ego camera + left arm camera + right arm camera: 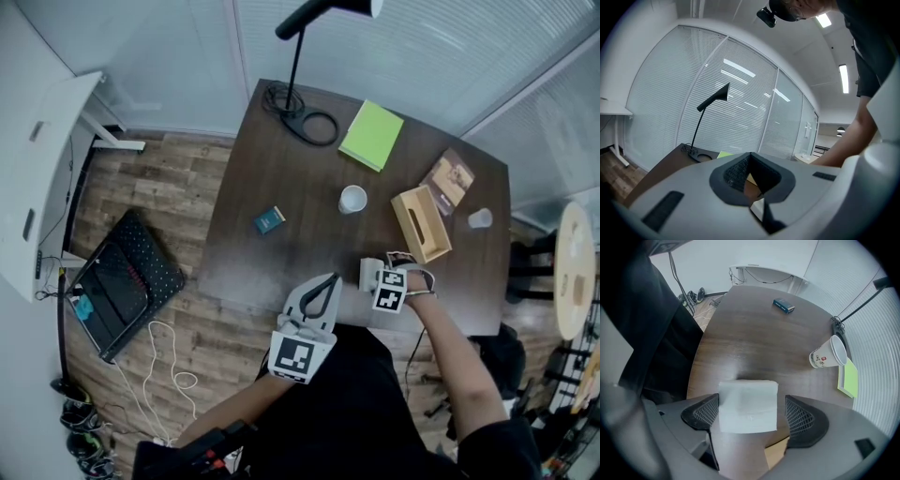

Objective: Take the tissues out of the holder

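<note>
A light wooden tissue holder (pixel 421 223) lies on the dark table (pixel 281 178), right of centre. A folded white stack of tissues (pixel 368 273) (pixel 747 406) rests flat on the table near its front edge, in front of the holder. My right gripper (pixel 380 278) (pixel 751 401) is open around the stack: the left jaw is close against it and the right jaw stands clear with a gap. A corner of the holder (pixel 776 453) shows under that gripper. My left gripper (pixel 323 286) (pixel 750 157) hovers over the front edge, shut with its jaw tips meeting on nothing.
A white paper cup (pixel 353 199) (pixel 828 354) stands mid-table, a small blue box (pixel 269 219) (pixel 783 305) to its left. At the back are a green notepad (pixel 371 135), a black desk lamp (pixel 305 112) (pixel 712 101) and a brown booklet (pixel 449 178). A clear cup (pixel 480 218) is at the right.
</note>
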Tool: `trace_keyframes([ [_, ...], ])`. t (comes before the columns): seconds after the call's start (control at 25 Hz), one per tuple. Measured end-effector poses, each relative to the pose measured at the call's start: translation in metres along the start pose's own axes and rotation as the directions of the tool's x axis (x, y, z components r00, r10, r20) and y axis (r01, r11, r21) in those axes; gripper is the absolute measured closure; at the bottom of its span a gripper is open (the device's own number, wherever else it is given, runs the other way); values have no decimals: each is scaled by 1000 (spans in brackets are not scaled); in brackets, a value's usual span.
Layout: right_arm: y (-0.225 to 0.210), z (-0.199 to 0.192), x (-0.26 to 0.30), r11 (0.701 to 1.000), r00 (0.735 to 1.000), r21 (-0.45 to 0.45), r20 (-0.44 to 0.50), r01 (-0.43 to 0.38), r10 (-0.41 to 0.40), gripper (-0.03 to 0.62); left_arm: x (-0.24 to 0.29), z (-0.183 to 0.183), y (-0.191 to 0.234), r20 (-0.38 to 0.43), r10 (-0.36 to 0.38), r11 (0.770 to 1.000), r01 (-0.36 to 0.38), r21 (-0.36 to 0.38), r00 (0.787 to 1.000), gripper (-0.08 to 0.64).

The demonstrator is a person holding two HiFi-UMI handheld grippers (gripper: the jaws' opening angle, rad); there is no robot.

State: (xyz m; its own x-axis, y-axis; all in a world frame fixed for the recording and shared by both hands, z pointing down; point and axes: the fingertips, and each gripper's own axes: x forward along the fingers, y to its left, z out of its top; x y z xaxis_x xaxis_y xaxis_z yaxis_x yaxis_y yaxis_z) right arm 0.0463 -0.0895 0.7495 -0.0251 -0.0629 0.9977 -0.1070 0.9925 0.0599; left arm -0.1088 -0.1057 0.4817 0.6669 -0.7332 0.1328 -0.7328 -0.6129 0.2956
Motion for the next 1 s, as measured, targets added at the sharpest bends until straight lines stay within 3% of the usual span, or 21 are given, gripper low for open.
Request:
trace_keyframes([
  [0.48,-7,-5,-32,988,994,141,82,58,-70,150,9,-5,-10,-1,-43,999,43,14,999,563],
  [0.6,-9,-8,-43,962,979,269,175,53,-103,150,13,-6,-14,11,-23,1000,23,-7,1000,563],
  [0.76,-10,-7,-67,879,922,476,337,8,-191,150,19,-5,-28,13,-20,1000,20,-8,1000,563],
  [1.0,-16,-24,-119,743,783,668,481,-35,-395,150,34,0,-49,17,-28,1000,28,7,999,563],
])
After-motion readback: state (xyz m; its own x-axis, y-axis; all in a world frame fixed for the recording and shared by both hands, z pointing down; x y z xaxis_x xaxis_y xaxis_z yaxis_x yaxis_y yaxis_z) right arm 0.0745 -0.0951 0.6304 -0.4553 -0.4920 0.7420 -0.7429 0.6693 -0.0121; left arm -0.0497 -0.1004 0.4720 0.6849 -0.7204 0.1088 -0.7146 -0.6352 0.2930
